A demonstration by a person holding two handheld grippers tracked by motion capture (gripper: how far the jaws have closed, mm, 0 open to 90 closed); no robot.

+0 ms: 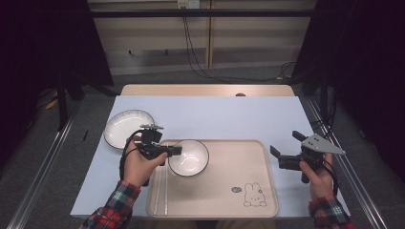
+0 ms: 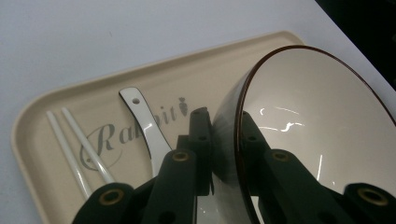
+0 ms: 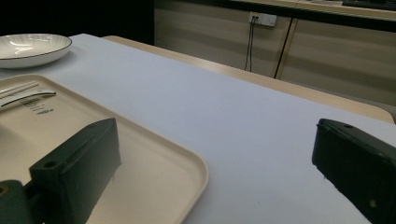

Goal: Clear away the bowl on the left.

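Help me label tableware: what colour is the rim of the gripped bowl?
Dark brown, nearly black, on the white bowl; clearest in the left gripper view.

The bowl [image 1: 189, 157] is white inside with a thin dark rim, round and shallow, empty and glossy. It sits over the left part of the beige tray [image 1: 239, 200], its left rim pinched between the jaws of the left gripper [image 1: 175, 151].
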